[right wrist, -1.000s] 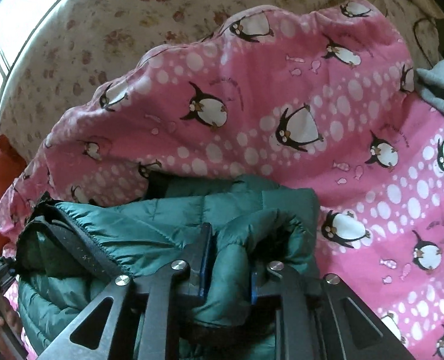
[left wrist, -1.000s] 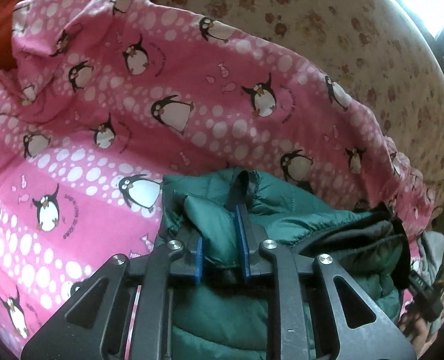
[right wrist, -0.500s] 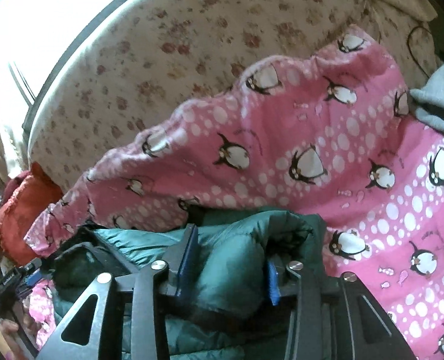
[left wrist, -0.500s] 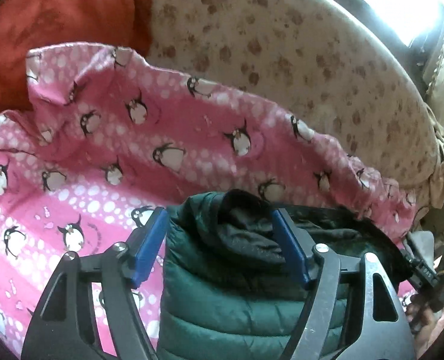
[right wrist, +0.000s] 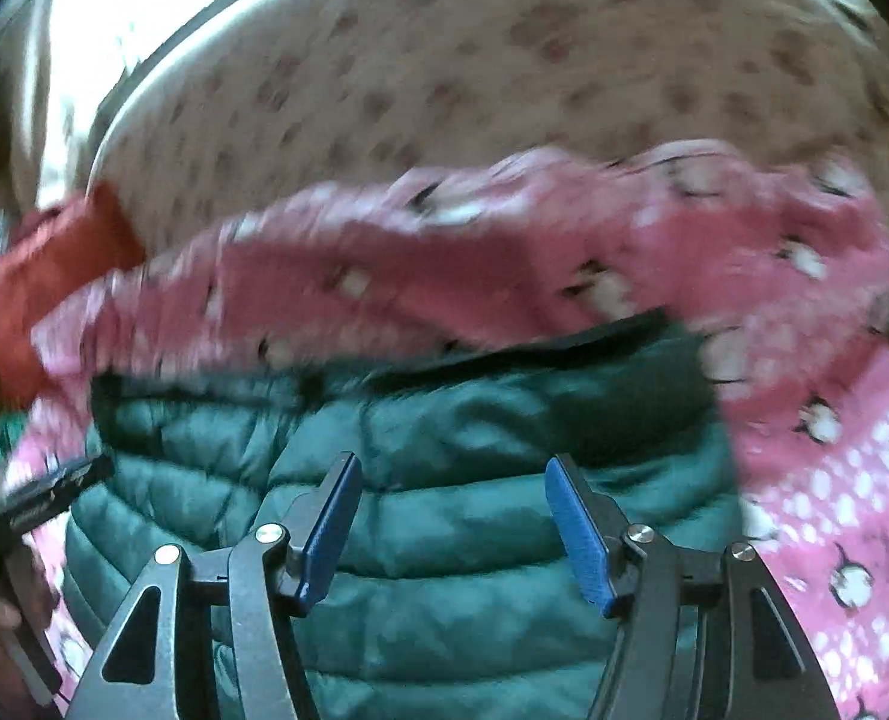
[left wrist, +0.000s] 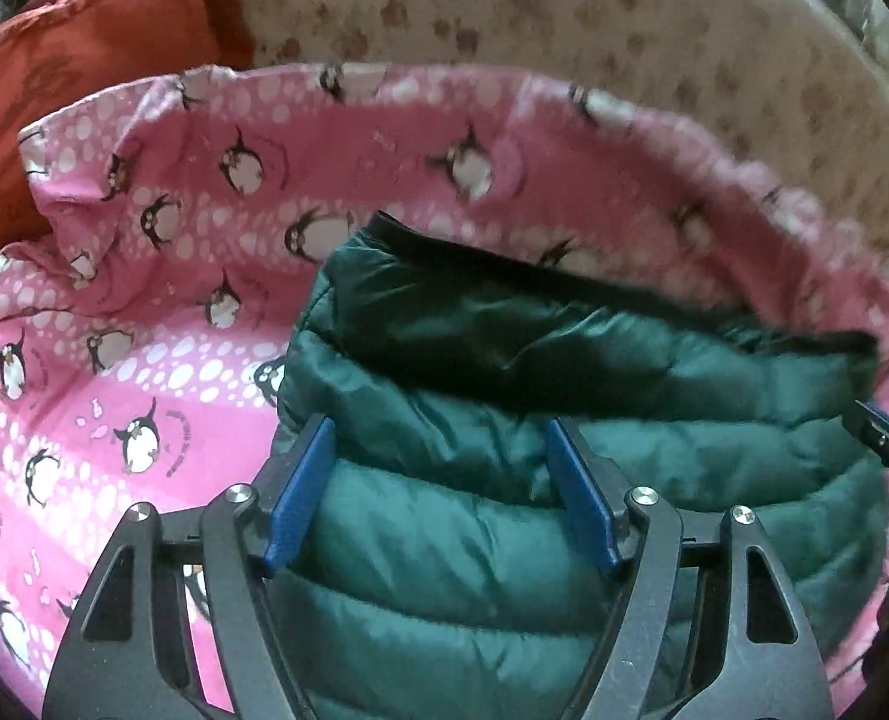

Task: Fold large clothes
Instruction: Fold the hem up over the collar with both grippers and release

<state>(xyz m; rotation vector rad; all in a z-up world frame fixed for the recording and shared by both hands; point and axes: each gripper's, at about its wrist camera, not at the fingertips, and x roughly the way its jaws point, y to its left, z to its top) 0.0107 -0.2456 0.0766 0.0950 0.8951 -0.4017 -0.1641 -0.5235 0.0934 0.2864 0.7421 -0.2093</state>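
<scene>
A dark green quilted puffer jacket lies folded on a pink penguin-print sheet. My left gripper is open, its blue pads spread above the jacket's left part, holding nothing. In the right wrist view the same jacket lies below my right gripper, which is also open and empty. The jacket's dark lining edge shows along its far side. The right wrist view is motion-blurred.
A beige floral cover rises behind the sheet. A red cushion sits at the far left, and shows in the right wrist view. The other gripper's tip shows at the right edge.
Both grippers were shut on folds of the jacket a second ago. Both have opened, let it go and pulled back; the jacket now lies flat.
</scene>
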